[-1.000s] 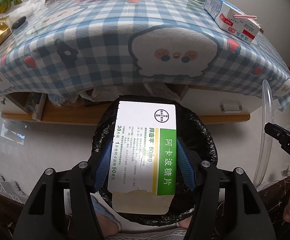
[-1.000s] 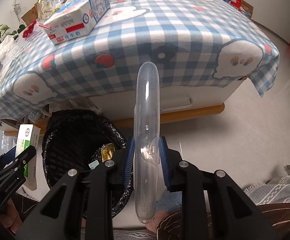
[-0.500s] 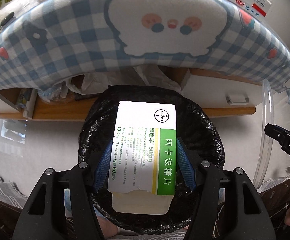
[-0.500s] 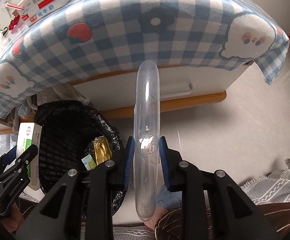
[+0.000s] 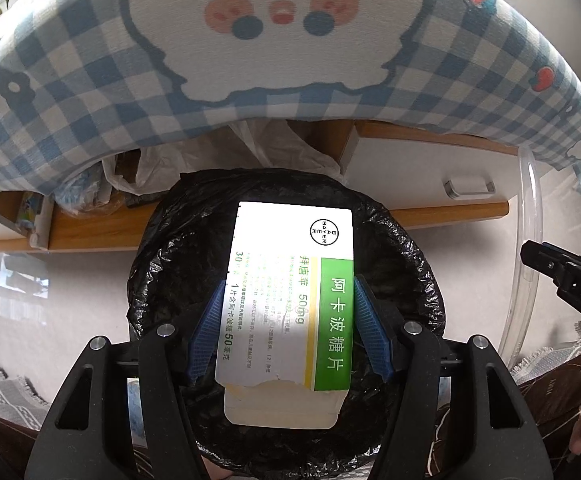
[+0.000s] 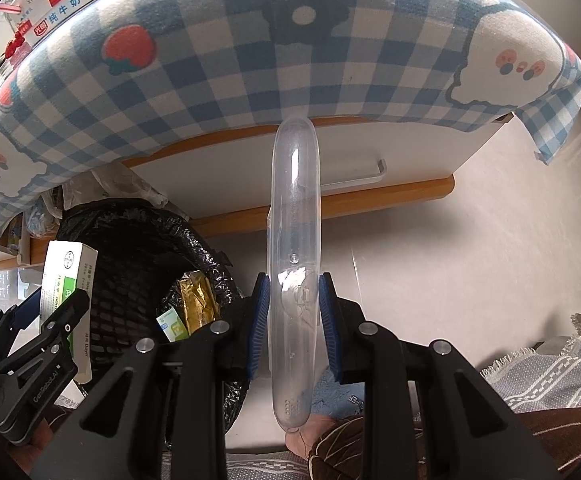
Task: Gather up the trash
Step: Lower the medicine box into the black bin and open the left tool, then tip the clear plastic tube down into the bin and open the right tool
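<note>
My left gripper [image 5: 290, 320] is shut on a white and green medicine box [image 5: 290, 292], held directly above a black-bagged trash bin [image 5: 162, 280]. My right gripper [image 6: 293, 316] is shut on a long clear plastic case [image 6: 295, 216], held upright to the right of the bin [image 6: 130, 240]. The bin holds a gold wrapper [image 6: 198, 300] and a green and white packet [image 6: 172, 326]. The left gripper and its box [image 6: 66, 276] show at the left of the right wrist view. The clear case [image 5: 530, 248] and right gripper's finger show at the right of the left wrist view.
A table with a blue checked cloth [image 5: 90, 80] overhangs just beyond the bin, with a white drawer unit [image 6: 370, 160] and wooden base under it. A milk carton [image 6: 54, 4] lies on the table. Plastic bags [image 5: 266, 148] sit behind the bin. Grey rug edges lie at the sides.
Both grippers have moved lower and closer to the table's edge; the bin now fills more of the left wrist view. Both grips are unchanged.
</note>
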